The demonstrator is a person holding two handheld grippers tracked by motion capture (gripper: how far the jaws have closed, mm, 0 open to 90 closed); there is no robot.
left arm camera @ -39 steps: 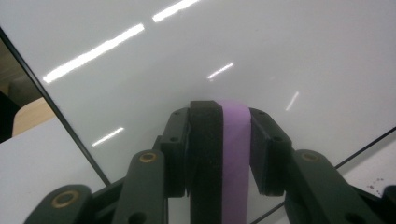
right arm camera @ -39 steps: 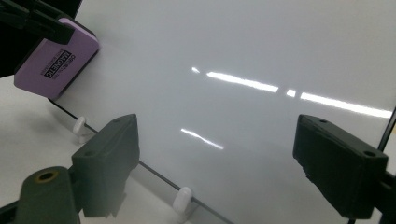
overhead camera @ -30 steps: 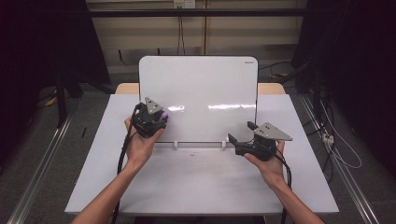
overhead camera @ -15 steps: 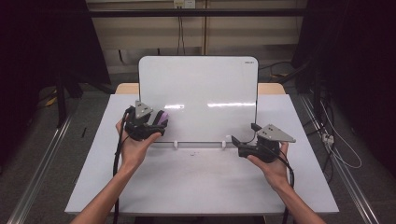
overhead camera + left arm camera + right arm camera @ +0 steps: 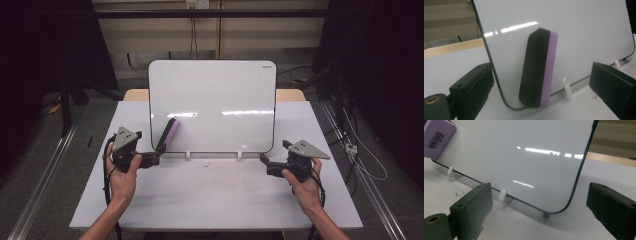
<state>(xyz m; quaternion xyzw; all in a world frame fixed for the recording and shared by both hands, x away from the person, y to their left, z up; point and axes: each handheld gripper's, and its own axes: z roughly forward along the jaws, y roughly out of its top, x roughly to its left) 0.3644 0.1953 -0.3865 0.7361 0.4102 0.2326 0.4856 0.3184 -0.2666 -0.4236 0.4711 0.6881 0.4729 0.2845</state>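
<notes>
The eraser (image 5: 538, 67) clings on its own to the lower left corner of the whiteboard (image 5: 212, 105), probably by its magnet, so nothing needs to hold it. The left tool (image 5: 156, 159), jaws just opened and empty, sits just beside it. The right tool (image 5: 264, 164), jaws also just opened wide and empty, waits near the board's right corner on the worktop (image 5: 215, 200).

The whiteboard (image 5: 212, 105) is glossy white with a thin black rim and pale streaks of reflected light. At its seven o'clock corner, the eraser (image 5: 538, 68) is purple with black felt and black lettering. The stand clips (image 5: 239, 154) are white. The table (image 5: 215, 200) is white, faintly speckled. Both grippers' jaws are matte black.
</notes>
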